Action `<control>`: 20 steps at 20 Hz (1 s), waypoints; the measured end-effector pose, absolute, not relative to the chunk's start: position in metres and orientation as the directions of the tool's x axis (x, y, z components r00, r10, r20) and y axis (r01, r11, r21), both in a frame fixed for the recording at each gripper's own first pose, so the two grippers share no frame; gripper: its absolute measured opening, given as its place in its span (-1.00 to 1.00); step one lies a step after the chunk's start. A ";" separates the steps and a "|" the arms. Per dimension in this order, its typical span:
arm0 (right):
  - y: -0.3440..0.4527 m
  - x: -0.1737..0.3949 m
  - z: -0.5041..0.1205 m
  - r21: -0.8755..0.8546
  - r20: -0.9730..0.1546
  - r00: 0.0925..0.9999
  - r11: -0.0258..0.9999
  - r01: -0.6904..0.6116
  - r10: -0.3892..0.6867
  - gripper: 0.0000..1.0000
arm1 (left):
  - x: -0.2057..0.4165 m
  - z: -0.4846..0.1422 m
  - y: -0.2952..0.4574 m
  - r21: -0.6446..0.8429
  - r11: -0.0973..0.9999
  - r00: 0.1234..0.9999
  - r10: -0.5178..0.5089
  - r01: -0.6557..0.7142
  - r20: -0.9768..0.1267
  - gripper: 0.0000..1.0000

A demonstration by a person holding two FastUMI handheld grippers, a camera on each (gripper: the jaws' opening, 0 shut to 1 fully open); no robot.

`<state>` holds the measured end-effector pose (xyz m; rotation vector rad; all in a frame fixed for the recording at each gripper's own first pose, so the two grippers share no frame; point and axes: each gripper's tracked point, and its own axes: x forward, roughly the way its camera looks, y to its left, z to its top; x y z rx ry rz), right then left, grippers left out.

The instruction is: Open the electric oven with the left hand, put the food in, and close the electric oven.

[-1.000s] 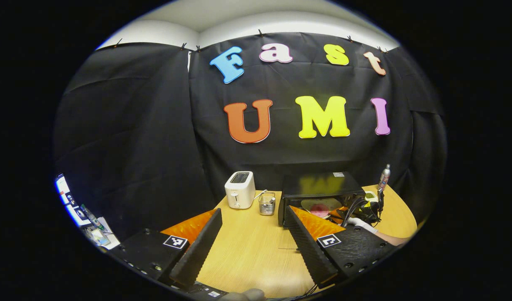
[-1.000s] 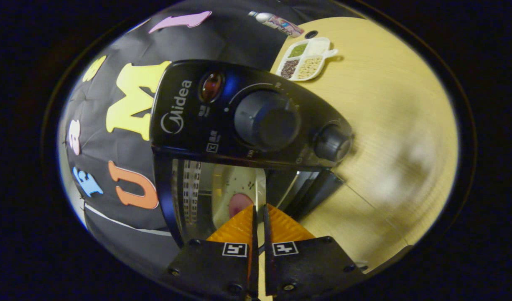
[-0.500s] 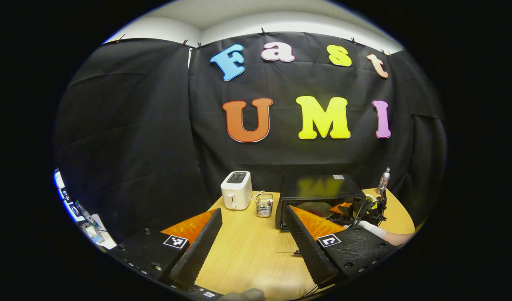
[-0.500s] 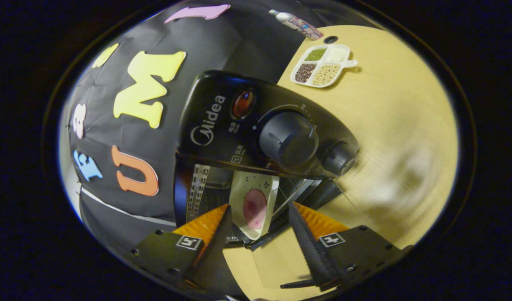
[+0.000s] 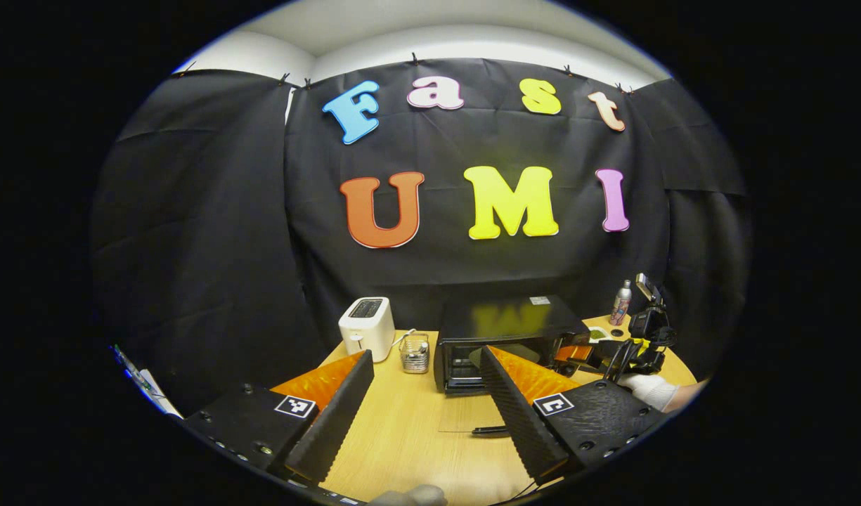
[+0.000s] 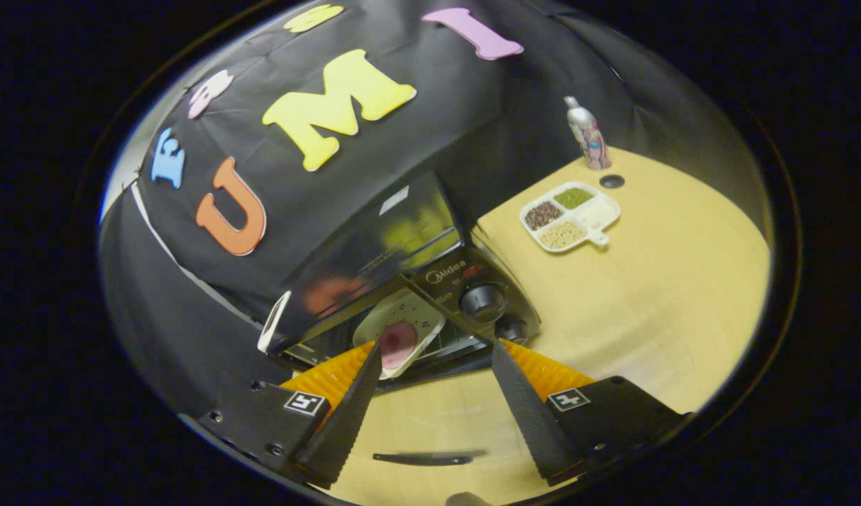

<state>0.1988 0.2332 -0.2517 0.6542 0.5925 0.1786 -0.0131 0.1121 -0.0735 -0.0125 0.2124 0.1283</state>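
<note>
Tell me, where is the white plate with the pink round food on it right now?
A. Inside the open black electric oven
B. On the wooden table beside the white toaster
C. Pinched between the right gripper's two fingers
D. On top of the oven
A: in the right gripper view the white plate with the pink food rests inside the black electric oven, and the right gripper is open and apart from it.

Wooden table [image 5: 409, 429], toaster [image 5: 366, 327], electric oven [image 5: 504, 337], divided dish [image 6: 569, 216], bottle [image 6: 587, 133]

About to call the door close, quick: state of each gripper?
Left gripper: open, holding nothing.
Right gripper: open, holding nothing; plate of food sits in the oven.
</note>
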 end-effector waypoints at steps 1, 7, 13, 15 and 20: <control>0.226 0.193 -0.243 0.596 -0.454 0.830 0.803 0.011 0.325 0.87 | -0.014 -0.075 0.109 -0.004 0.993 0.972 0.113 -0.116 -0.204 0.94; 0.169 0.149 -0.211 0.431 -0.426 0.879 0.902 -0.013 0.216 0.89 | -0.022 -0.083 0.097 -0.035 0.997 0.981 0.056 -0.064 -0.186 0.94; 0.103 0.101 -0.174 0.207 -0.356 0.929 0.978 -0.023 0.097 0.89 | -0.022 -0.127 0.078 -0.027 0.999 0.969 0.010 -0.017 -0.248 0.93; 0.083 0.085 -0.163 0.158 -0.334 0.940 0.987 -0.020 0.072 0.90 | -0.016 -0.148 0.064 -0.041 0.999 0.959 -0.018 0.007 -0.282 0.93; 0.046 0.055 -0.141 0.084 -0.298 0.954 0.996 -0.012 0.036 0.92 | -0.007 -0.199 0.017 -0.091 0.994 0.935 -0.089 0.061 -0.342 0.93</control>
